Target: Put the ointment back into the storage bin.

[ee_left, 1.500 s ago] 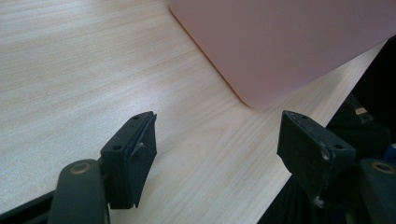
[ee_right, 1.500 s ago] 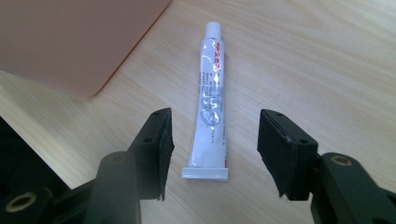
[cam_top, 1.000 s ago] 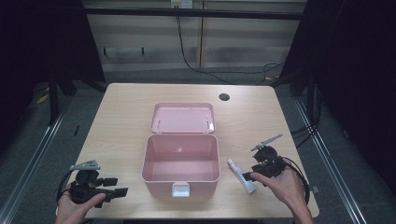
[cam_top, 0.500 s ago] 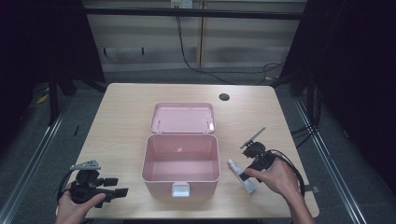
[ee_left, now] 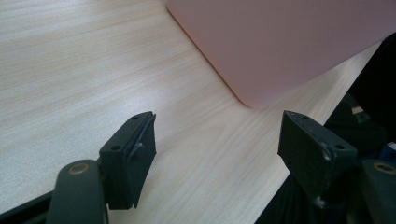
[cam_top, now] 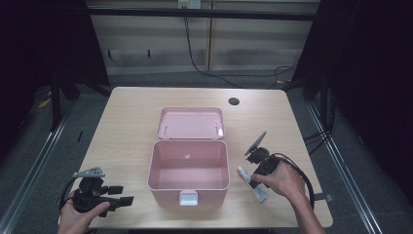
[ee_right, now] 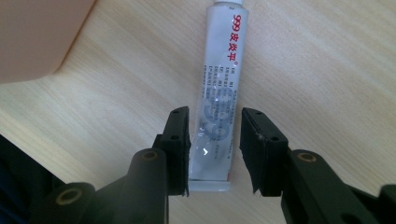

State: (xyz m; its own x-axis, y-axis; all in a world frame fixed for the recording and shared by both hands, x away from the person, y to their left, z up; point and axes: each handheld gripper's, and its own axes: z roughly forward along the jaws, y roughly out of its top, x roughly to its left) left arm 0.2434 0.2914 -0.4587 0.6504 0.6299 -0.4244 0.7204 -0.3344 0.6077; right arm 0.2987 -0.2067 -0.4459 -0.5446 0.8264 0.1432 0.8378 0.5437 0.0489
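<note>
High view first: your left hand-held black two-jaw gripper (cam_top: 111, 195) sits at the near left corner of the pale wood-grain table (cam_top: 126, 117), clear of everything, jaws pointing right toward the box. From the left gripper view its jaws stand wide apart with nothing between them, bare tabletop below and a rounded corner of the pink box ahead. At the table's middle stands the open pink plastic storage box (cam_top: 189, 168), its inside bare, its lid (cam_top: 191, 123) laid back flat behind it and a white latch (cam_top: 188, 197) on the near wall. Just right of the box lies the white squeezable ointment tube with red lettering (cam_top: 252, 183), flat on the table. Your right hand-held black gripper (ee_right: 214, 154) is down over it: the right gripper view shows the jaws straddling the tube's crimped end, one jaw against the tube's side, the other a little off it, not clamped.
</note>
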